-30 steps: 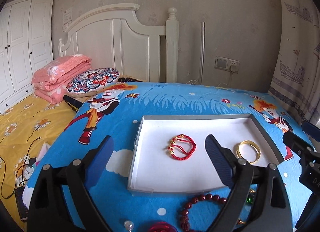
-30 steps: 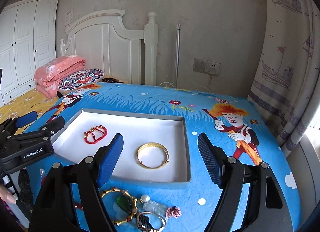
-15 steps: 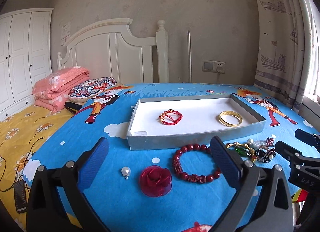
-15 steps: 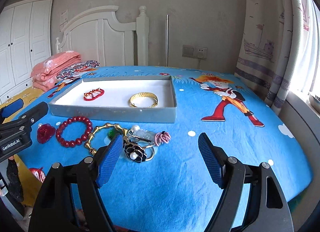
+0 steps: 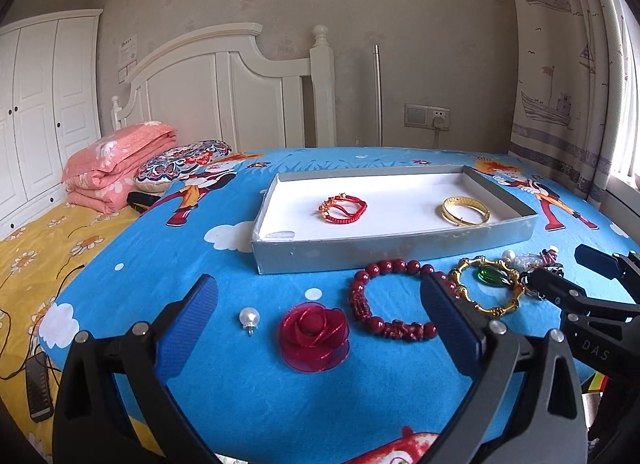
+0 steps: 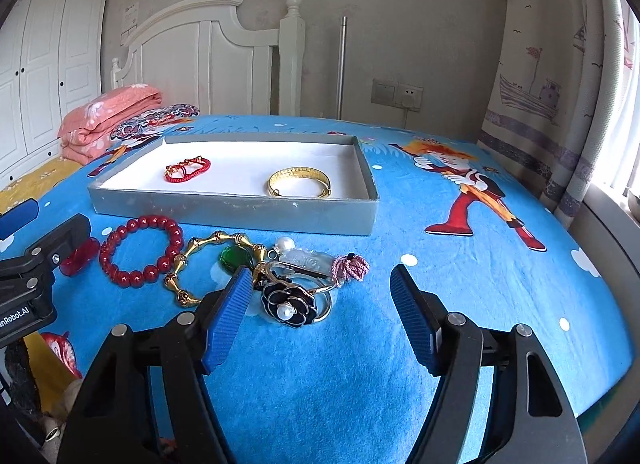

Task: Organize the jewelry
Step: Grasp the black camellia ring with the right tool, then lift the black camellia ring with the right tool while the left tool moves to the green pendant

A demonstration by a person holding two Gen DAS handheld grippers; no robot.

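Note:
A grey tray (image 5: 392,250) (image 6: 232,214) with a white floor holds a red cord bracelet (image 5: 343,208) (image 6: 187,169) and a gold bangle (image 5: 465,211) (image 6: 299,182). In front of it on the blue cloth lie a pearl (image 5: 249,317), a red rose (image 5: 313,331), a dark red bead bracelet (image 5: 390,302) (image 6: 140,250), a gold bamboo bangle with a green stone (image 5: 489,286) (image 6: 216,264) and a black flower brooch (image 6: 290,302). My left gripper (image 5: 318,328) is open over the rose. My right gripper (image 6: 320,312) is open around the brooch.
Folded pink quilt (image 5: 116,164) and patterned pillow (image 5: 182,160) lie at the back left before a white headboard (image 5: 224,88). A remote (image 5: 38,388) lies on the yellow sheet, lower left. Curtains (image 6: 560,76) hang at the right. The cloth's front edge is close.
Both grippers have pulled back from over the tray toward the cloth's front edge and lowered. The loose jewelry in front of the tray now lies between their fingers. Both stay open.

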